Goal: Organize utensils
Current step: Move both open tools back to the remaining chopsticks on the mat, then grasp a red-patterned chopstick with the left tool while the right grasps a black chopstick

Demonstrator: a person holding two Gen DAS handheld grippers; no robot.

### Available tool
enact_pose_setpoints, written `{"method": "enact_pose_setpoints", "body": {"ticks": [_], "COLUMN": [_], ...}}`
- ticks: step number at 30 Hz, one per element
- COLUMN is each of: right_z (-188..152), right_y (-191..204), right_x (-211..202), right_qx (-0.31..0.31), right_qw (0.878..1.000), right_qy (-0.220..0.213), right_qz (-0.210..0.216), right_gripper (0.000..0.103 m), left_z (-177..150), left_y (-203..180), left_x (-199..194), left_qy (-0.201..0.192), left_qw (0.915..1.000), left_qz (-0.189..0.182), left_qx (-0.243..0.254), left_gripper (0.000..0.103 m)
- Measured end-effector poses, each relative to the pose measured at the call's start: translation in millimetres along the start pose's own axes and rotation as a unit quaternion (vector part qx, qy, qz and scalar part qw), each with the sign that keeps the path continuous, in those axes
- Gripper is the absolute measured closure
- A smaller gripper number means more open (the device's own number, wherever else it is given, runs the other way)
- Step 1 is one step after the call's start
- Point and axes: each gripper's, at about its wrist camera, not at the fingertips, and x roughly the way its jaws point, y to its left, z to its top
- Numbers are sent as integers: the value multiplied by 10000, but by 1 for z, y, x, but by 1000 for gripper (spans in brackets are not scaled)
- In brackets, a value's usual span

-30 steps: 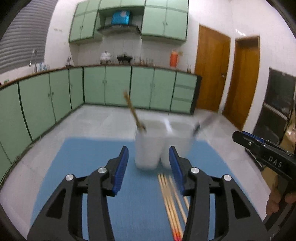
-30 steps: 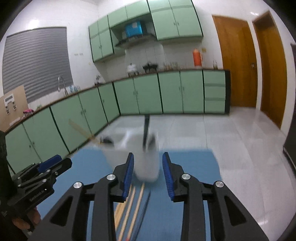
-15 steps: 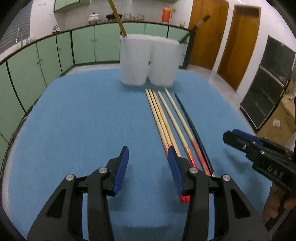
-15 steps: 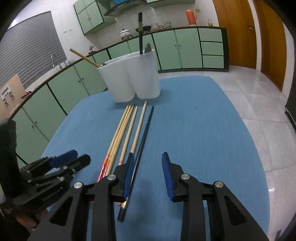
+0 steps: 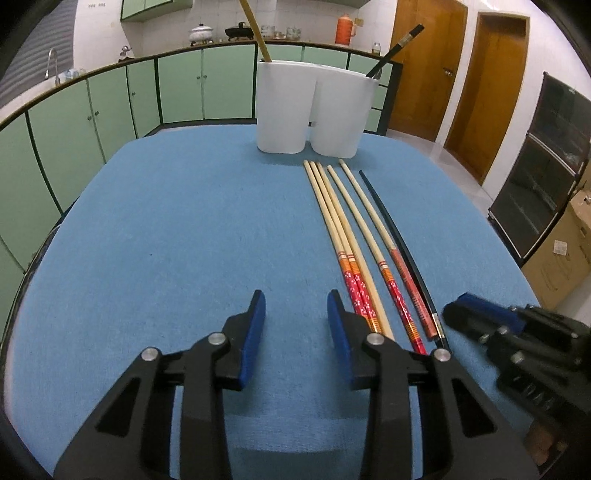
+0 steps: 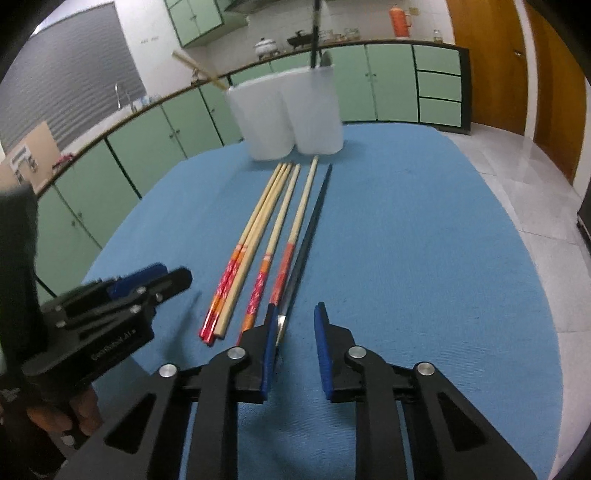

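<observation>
The white twin-cup holder (image 5: 316,110) sits at the far end of the blue mat (image 5: 166,229): one wooden chopstick (image 5: 254,30) in its left cup, one black chopstick (image 5: 394,50) in the right. Loose chopsticks (image 5: 354,251) lie just in front of it. Left gripper (image 5: 296,325) and right gripper (image 6: 295,332) have both just been closing, still gapped, nothing between.

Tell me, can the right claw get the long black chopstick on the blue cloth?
Probably yes. The long black chopstick lies flat by the right claw; its near end sits beside the inner pad, with nothing on top.
</observation>
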Motion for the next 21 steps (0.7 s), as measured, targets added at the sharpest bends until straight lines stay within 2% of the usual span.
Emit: {"method": "enact_pose_setpoints", "body": {"ticks": [14,21], "right_z": [-6,-2], "right_y": [9,8], "right_x": [6,10], "right_qx": [-248,-195], "right_qw": [9995,9995], "right_qy": [178,140], "right_qz": [-105,-217], "right_gripper": [87,95], "left_z": [2,2], "left_y": [-3,-9], "left_x": [3,5], "left_qy": [-7,22], "left_qw": [10000,9999], "left_qz": [-8,-69], "left_qx": [71,132], "left_gripper": [69,69]}}
